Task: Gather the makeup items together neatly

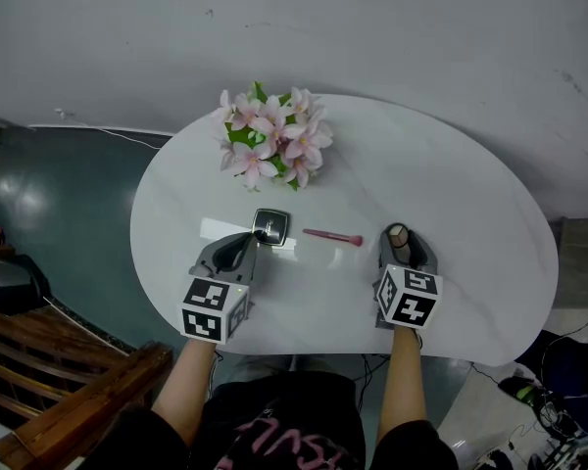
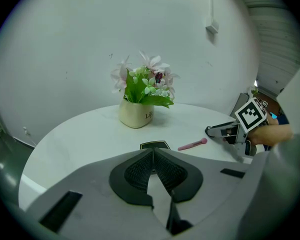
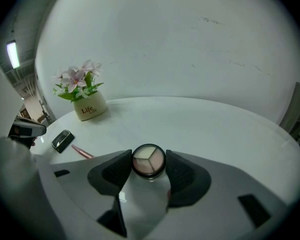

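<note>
On the white oval table [image 1: 490,292] a flat black compact [image 1: 270,226] lies left of centre. A pink stick [image 1: 333,236] lies to its right. My left gripper [image 1: 257,241] is shut, its tips right at the compact's near edge. In the left gripper view the pads [image 2: 140,171] meet with nothing between them, and the black compact [image 2: 155,145] shows just beyond. My right gripper [image 1: 400,238] is shut on a round three-shade eyeshadow pot [image 3: 149,160], with one pad against each side, low over the table.
A pot of pink flowers [image 1: 272,137] stands at the table's far left. A wooden bench [image 1: 69,380] is on the floor at lower left and cables [image 1: 559,419] at lower right. A grey wall runs behind the table.
</note>
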Available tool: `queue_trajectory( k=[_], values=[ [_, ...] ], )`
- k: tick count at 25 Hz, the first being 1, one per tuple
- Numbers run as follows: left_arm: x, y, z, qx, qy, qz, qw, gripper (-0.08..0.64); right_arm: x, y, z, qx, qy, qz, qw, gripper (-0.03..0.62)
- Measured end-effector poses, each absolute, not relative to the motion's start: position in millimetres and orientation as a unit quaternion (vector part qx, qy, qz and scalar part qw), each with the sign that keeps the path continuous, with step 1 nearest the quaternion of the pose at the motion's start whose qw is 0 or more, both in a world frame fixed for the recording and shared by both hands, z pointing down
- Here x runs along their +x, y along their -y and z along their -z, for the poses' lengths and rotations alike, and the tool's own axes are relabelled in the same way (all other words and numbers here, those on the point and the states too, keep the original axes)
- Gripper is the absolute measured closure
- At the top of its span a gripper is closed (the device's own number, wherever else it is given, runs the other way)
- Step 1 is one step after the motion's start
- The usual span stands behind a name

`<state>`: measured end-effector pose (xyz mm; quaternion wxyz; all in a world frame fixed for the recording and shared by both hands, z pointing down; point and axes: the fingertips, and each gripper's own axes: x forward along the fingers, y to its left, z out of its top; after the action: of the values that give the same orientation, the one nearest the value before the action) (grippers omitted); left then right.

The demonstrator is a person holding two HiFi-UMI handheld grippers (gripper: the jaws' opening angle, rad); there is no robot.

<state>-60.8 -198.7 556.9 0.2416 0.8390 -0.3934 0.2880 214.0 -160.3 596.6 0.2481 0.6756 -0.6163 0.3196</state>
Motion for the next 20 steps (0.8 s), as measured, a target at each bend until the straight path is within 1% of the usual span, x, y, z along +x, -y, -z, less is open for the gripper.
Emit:
queue_trajectory(
  k=[13, 20],
  values=[
    [-59, 186, -549, 0.847, 0.384, -0.284, 0.233, 0.541, 186, 144, -594, 0.658, 0.632, -0.32, 0.257, 0.322],
    [-69, 180, -554, 0.845, 0.387, -0.283, 0.238, 0.541, 185, 144, -598, 0.657, 0.629, -0.321, 0.263, 0.322]
  ],
)
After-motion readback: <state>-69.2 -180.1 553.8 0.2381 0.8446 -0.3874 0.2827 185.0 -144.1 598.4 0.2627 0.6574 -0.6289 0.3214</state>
